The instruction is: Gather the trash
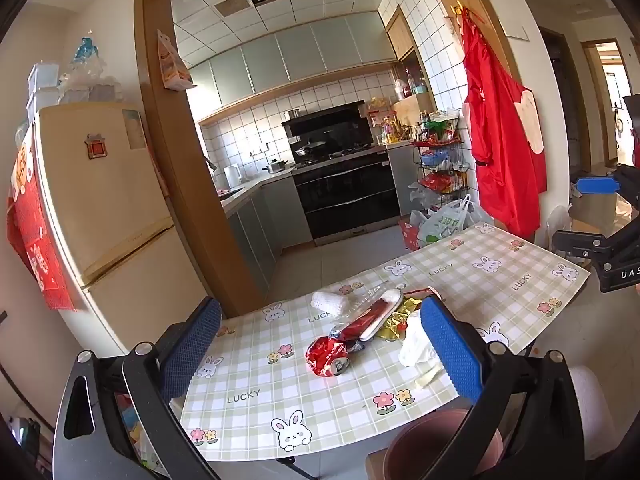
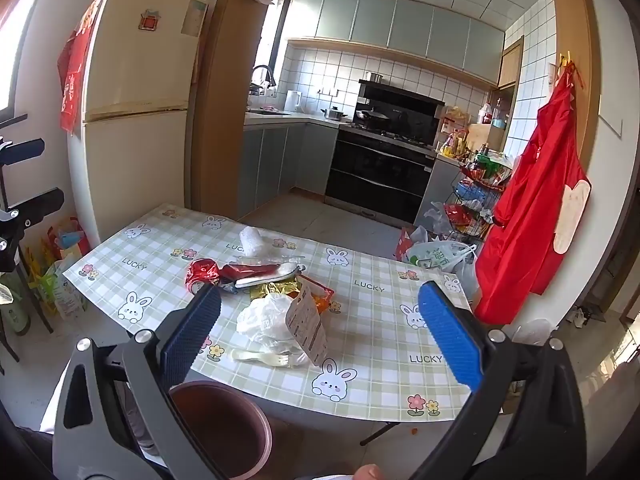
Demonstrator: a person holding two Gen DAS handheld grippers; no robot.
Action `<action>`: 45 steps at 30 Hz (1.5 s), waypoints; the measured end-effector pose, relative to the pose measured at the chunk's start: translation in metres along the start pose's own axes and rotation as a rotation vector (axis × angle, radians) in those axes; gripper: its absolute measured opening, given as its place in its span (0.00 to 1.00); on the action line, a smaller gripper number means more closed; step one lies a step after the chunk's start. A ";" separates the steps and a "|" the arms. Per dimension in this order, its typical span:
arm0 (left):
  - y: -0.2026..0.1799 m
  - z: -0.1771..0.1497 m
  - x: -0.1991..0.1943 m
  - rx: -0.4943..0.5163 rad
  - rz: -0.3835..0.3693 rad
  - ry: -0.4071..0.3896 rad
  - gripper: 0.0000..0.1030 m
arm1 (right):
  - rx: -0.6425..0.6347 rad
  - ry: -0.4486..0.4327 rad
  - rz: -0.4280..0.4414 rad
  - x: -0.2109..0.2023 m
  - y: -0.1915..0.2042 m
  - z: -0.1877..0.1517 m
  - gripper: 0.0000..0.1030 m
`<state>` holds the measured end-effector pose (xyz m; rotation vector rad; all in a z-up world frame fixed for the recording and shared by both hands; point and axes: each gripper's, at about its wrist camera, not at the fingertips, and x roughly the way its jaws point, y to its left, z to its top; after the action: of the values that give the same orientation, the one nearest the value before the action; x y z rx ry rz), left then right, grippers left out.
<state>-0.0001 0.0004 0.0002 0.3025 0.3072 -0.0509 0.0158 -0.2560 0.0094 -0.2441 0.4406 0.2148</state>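
Both my tools are spread wide and carry nothing: the left tool (image 1: 320, 354) hangs above the near edge of the bench (image 1: 256, 400), its two blue pads framing the litter pile, and the right tool (image 2: 320, 332) sits likewise over the near edge, raised and pitched down toward the same pile. I judge this to be the very start of collecting, an approach with no piece gripped yet. From the right wrist view the nearest items are a crumpled white plastic bag (image 2: 266, 318) with a printed card tag (image 2: 306, 326) leaning on it and a pale plastic fork (image 2: 262, 357) lying flat just in front; behind them lie a gold foil wrapper (image 2: 276, 289), a flattened red packet (image 2: 256, 272), a crushed red can (image 2: 202, 274) and, a little apart, a white paper wad (image 2: 251, 240). The brown bin (image 2: 218, 426) stands below the near bench edge, close under the right tool, so each drop looks short. The next move, as I see it, calls for lowering one tool over a single piece, the bag or the can (image 1: 328, 356), and closing on that alone; the fork lies flat and may be awkward to pinch.
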 end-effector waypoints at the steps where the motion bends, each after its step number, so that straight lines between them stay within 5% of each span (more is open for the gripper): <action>1: 0.000 0.000 0.000 0.000 0.000 0.001 0.95 | 0.002 0.000 0.001 0.000 0.001 0.000 0.95; 45: -0.003 0.008 -0.006 0.000 -0.002 -0.008 0.95 | 0.018 -0.008 -0.009 -0.002 -0.001 0.000 0.95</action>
<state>-0.0037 -0.0049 0.0084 0.3018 0.2992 -0.0544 0.0147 -0.2566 0.0105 -0.2276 0.4330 0.2030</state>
